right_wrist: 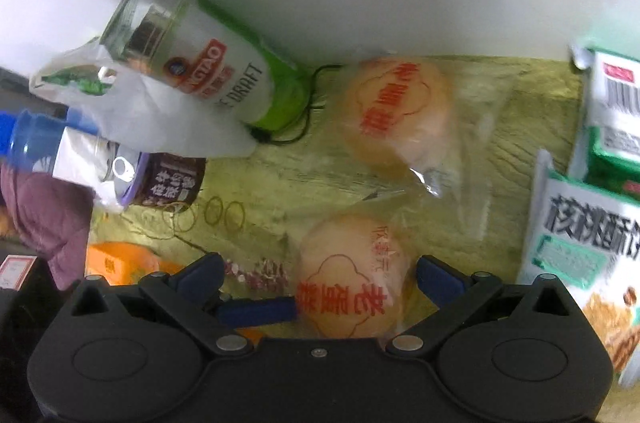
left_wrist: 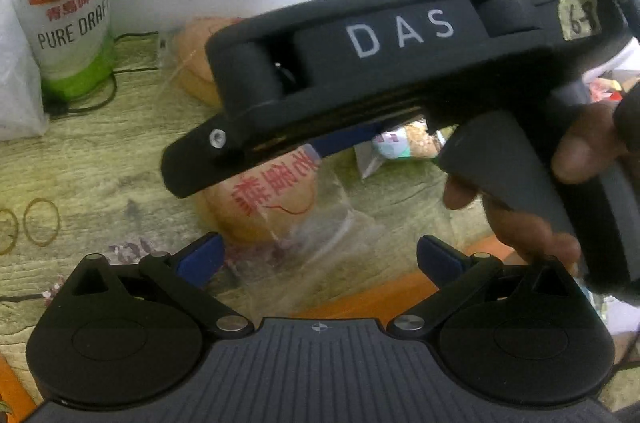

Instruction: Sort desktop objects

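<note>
A bagged round bun (left_wrist: pixel 272 199) with red print lies on the wood-pattern table, just ahead of my open left gripper (left_wrist: pixel 320 255) and between the lines of its blue fingers (left_wrist: pixel 200 257). The black body of my right gripper (left_wrist: pixel 380 35), held by a hand (left_wrist: pixel 520 223), crosses above the bun. In the right wrist view the same bun (right_wrist: pixel 344 287) sits between the wide-open fingers of my right gripper (right_wrist: pixel 320 277). A blue finger (right_wrist: pixel 256 309) of the other gripper reaches the bun's left side. Neither gripper holds anything.
A second bagged bun (right_wrist: pixel 396 111) lies by the wall beside a Tsingtao can (right_wrist: pixel 208 63). Left of them are a white plastic bag (right_wrist: pixel 140 111), a purple tin (right_wrist: pixel 160 179), rubber bands (right_wrist: pixel 224 213) and an orange box (right_wrist: pixel 120 263). Biscuit packs (right_wrist: pixel 576 255) stand on the right.
</note>
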A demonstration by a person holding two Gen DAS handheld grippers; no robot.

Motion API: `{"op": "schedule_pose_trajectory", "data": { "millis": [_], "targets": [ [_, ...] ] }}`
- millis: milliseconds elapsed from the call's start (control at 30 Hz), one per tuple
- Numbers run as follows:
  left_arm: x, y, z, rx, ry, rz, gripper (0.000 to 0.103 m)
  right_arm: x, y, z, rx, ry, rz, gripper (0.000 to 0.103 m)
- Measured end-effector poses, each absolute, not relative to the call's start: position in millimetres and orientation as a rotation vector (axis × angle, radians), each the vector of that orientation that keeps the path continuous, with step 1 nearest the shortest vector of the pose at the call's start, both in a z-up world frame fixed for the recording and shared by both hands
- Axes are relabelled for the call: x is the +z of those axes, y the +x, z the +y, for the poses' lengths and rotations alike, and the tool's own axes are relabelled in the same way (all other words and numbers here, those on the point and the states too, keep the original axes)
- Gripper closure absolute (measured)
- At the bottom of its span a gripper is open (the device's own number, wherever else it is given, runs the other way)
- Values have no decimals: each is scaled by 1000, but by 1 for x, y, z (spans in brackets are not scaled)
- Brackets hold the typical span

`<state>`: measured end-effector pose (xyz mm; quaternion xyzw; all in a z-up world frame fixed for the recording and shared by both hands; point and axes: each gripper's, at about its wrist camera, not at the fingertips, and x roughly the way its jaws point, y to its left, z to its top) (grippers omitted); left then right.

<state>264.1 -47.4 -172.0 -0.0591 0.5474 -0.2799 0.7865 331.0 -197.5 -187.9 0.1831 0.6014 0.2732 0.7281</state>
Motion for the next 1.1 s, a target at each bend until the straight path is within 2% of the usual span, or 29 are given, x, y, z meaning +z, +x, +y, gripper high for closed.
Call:
{"op": "schedule_pose_trajectory", "data": {
  "millis": [233,400,567,733,967,1100],
  "targets": [
    [-165,255,-54,-678,-99,1200,0,-188,340,-188,743,335,1300,0],
    [-154,253,-48,-662,-101,1175,0,-185,339,-202,736,439,1231,0],
    [-142,261,-30,-565,-91,1097,0,-170,323,-242,628,621,1148,0],
    [-150,289,-16,-487,-101,1051,0,-174,302,-279,518,844,1150,0],
    [-155,298,-8,-476,-168,1053,0,-211,275,-296,376,1208,1227,0],
    [-165,301,-10,-483,-158,1074,0,-228,270,-285,350,1293,1276,0]
  ]
}}
